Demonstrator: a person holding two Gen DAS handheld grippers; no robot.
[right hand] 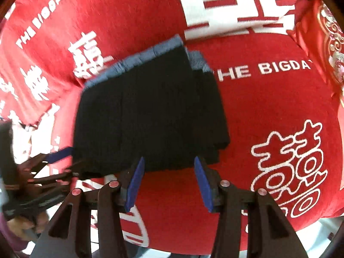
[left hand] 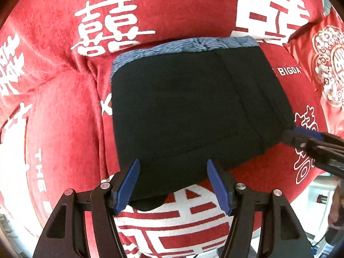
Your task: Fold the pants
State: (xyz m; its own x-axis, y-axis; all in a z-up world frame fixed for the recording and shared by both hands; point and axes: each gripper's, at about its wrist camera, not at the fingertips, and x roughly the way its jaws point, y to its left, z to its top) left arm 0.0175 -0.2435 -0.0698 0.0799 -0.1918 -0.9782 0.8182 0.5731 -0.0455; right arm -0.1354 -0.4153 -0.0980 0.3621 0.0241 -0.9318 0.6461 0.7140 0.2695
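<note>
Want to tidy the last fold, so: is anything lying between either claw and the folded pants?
Nothing visible. The black pants lie bare on the red blanket, with the open left claw and open right claw above their near edge.

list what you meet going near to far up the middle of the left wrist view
left tongs → white character print on the red blanket → black folded pants → blue-grey waistband → red blanket
</note>
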